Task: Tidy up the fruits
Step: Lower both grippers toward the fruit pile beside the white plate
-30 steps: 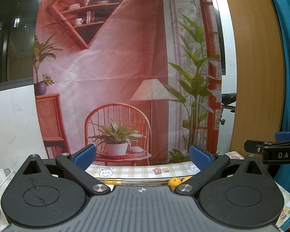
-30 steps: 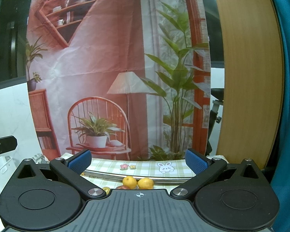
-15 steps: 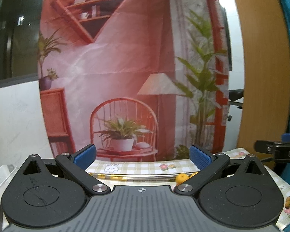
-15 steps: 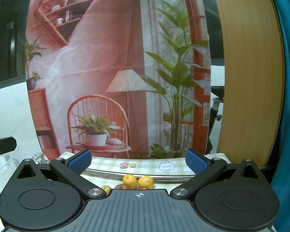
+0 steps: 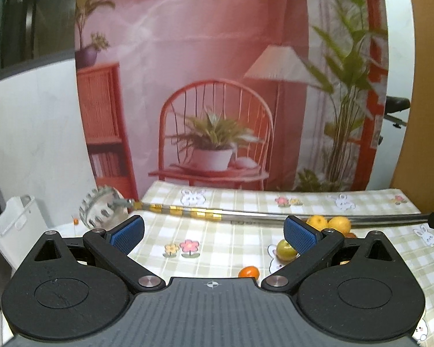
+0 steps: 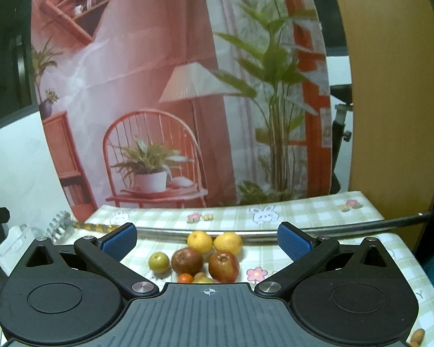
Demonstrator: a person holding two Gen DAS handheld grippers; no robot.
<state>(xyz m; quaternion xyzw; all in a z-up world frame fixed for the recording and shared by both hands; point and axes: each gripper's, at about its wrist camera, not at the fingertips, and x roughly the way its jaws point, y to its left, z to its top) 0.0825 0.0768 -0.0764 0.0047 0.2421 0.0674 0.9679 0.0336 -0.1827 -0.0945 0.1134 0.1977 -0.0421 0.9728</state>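
Several fruits lie on a checked tablecloth point(image 6: 309, 217). In the right wrist view two yellow citrus point(image 6: 199, 241) point(image 6: 228, 243) lie farthest, two dark red apples point(image 6: 187, 261) point(image 6: 223, 266) in front, a green fruit point(image 6: 159, 262) to their left, and a small orange point(image 6: 185, 278) nearest. My right gripper point(image 6: 207, 238) is open and empty above them. My left gripper point(image 5: 214, 232) is open and empty, left of the green fruit point(image 5: 286, 250), small orange point(image 5: 248, 271) and yellow citrus point(image 5: 338, 224).
A long metal rod point(image 5: 246, 217) with gold bands lies across the cloth behind the fruit, ending in a metal toothed disc point(image 5: 101, 211) at the left. A white rack point(image 5: 17, 225) stands off the table's left. A printed backdrop point(image 5: 217, 86) hangs behind.
Both cameras have tilted down and moved nearer the table, so the cloth and fruit have come into view. Both grippers stay open.
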